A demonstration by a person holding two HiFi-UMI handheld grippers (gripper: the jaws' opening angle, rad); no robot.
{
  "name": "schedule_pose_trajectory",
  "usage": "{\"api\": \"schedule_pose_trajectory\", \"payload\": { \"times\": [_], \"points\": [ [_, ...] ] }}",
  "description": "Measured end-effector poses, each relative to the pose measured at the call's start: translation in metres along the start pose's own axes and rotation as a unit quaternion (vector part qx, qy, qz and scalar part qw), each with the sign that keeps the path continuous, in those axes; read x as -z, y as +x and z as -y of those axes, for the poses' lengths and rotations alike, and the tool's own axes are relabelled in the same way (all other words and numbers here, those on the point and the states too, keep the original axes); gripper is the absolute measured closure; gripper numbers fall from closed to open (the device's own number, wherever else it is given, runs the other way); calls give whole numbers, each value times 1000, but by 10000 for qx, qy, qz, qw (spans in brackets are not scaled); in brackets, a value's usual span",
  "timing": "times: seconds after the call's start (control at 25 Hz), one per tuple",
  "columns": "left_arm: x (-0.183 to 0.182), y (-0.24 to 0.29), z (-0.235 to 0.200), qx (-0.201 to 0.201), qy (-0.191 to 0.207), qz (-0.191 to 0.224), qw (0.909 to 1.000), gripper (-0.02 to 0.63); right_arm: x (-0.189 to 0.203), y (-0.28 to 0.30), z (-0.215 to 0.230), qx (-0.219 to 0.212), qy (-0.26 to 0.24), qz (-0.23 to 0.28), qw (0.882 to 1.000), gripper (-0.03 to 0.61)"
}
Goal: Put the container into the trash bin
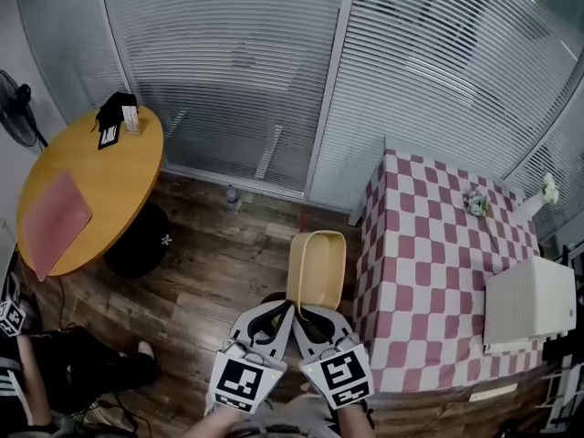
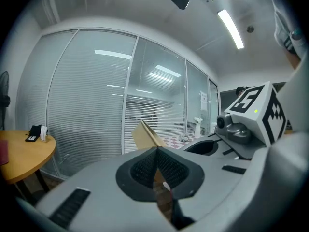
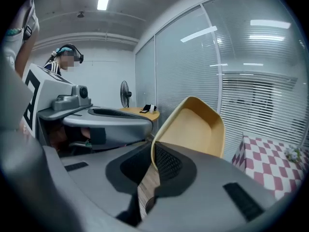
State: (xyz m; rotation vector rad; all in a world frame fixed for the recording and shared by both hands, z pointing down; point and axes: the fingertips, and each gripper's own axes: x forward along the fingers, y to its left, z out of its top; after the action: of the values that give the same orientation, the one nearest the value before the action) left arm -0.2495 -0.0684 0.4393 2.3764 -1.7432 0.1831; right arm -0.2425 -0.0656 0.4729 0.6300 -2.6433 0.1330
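Container [image 1: 317, 267] rim deep between jaws

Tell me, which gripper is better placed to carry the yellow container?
Probably right, but barely: the right gripper clamps the container by its rim, with its open side straight ahead. The left gripper grips it too, edge-on.

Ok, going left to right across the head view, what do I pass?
fan → round table → bottle → container → checked table
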Motion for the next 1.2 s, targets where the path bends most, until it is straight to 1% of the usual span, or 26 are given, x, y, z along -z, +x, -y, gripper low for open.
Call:
{"api": "schedule_pose_trajectory", "payload": {
  "times": [0.2, 0.36, 0.48, 0.64, 0.76, 0.88, 1.0, 1.2],
  "points": [
    [16, -7, -13, -202, -115, -145, 9996, 611, 26, 23, -2, -138, -20, -242, 9996, 566],
    [37, -6, -22, -270, -147, -293, 9991, 611, 64, 48, -4, -228, 19, -584, 9980, 566],
    [51, -6, -25, -247, -174, -394, 9988, 611, 108, 76, -7, -330, 106, -957, 9948, 566],
    [72, -7, -28, -117, -231, -550, 9981, 611, 180, 115, -10, -496, 372, -1487, 9869, 566],
    [88, -9, -33, -34, -252, -666, 9975, 611, 232, 143, -15, -631, 431, -1768, 9813, 566],
    [106, -12, -40, 42, -286, -793, 9964, 611, 282, 162, -25, -750, 526, -2156, 9722, 566],
    [119, -14, -47, 105, -316, -839, 9959, 611, 329, 180, -34, -759, 635, -2453, 9644, 566],
    [136, -16, -54, 296, -244, -896, 9952, 611, 389, 197, -51, -801, 687, -2964, 9492, 566]
  ]
}}
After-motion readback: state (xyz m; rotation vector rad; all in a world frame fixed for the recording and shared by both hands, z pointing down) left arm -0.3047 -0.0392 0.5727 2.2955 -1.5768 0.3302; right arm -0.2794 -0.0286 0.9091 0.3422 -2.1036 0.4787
